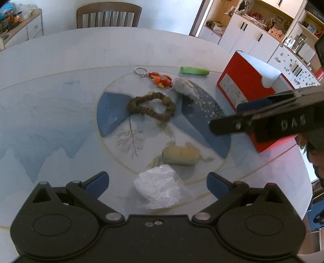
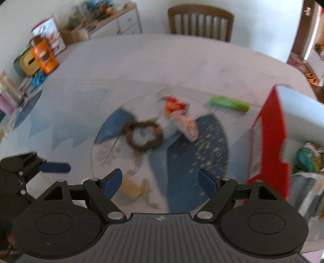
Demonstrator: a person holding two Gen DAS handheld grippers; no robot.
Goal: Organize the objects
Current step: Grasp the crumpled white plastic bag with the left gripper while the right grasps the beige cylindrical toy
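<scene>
Small objects lie on a round painted table [image 1: 60, 105]. A crumpled clear plastic wrap [image 1: 159, 186] sits between the fingers of my left gripper [image 1: 157, 182], which stands open around it without touching. Beyond lie a yellowish fabric roll [image 1: 180, 155], a brown bead loop [image 1: 151, 106], an orange keychain toy [image 1: 161, 79], a white pouch [image 1: 185, 88] and a green tube [image 1: 194, 70]. A red box [image 1: 249, 89] with white inside stands at the right. My right gripper [image 2: 161, 181] is open and empty above the table, beside the red box [image 2: 269, 141]; that view is blurred.
A wooden chair [image 1: 108, 16] stands behind the table's far edge. White cabinets [image 1: 253, 38] fill the back right. In the right wrist view, bags and packets [image 2: 42, 54] crowd the left side, and the red box holds a green packet [image 2: 307, 159].
</scene>
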